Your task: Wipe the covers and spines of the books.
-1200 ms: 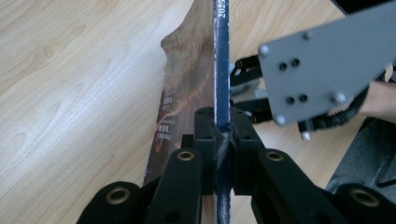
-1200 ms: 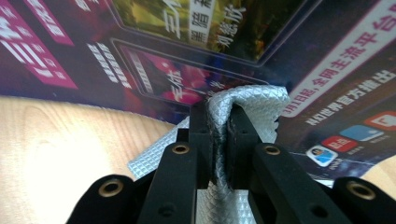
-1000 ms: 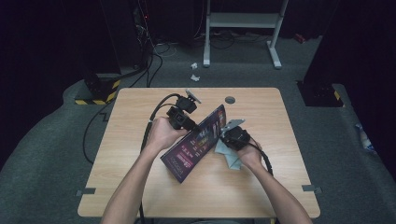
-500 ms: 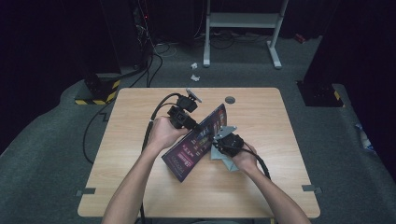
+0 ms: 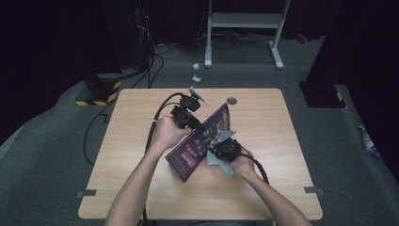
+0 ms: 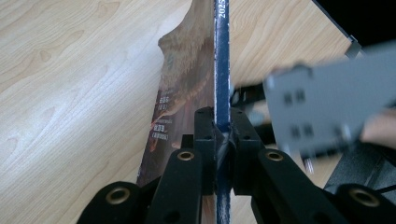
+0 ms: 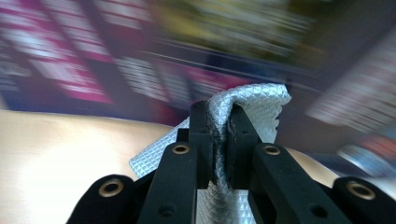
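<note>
My left gripper is clamped on the edge of the magazine, holding it tilted above the middle of the tabletop. My right gripper is pinched on a grey cloth, pressed against the magazine's cover. Wiping appears under way; how much cover remains I cannot tell (right gripper view is blurred). A small dark disc lies near the far edge, well apart. Nothing obstructs the wiping.
</note>
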`<action>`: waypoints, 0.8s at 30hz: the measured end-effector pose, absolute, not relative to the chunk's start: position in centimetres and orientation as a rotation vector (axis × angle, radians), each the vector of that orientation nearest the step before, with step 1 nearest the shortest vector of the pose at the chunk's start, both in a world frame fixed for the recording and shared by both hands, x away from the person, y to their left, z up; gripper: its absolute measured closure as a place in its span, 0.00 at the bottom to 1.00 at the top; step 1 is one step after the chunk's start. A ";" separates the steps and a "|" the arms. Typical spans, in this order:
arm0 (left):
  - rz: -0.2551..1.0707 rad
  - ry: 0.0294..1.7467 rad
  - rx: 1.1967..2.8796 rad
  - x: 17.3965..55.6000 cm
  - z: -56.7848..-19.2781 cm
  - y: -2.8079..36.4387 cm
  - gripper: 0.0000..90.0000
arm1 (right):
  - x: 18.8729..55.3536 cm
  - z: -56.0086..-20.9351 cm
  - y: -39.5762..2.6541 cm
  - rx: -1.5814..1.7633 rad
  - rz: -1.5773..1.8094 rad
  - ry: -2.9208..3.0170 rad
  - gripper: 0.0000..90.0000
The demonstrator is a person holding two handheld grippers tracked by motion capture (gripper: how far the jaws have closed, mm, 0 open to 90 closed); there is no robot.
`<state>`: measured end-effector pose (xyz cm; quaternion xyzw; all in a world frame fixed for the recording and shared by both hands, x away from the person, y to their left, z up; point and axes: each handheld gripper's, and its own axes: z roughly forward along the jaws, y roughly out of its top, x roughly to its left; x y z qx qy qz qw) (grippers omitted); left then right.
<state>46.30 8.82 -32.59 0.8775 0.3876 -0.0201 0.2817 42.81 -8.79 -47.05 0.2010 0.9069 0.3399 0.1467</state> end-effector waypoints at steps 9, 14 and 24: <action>-0.062 1.067 2.335 46.6 -32.6 9.2 0.93 | 45.1 -46.8 -10.7 0.720 0.940 2.571 0.92; -0.080 1.075 2.325 47.1 -32.9 8.7 0.93 | 44.7 -46.9 -10.6 0.722 0.943 2.583 0.92; -0.073 1.087 2.322 47.3 -32.8 8.8 0.93 | 43.0 -47.2 -8.5 0.544 1.010 2.615 0.92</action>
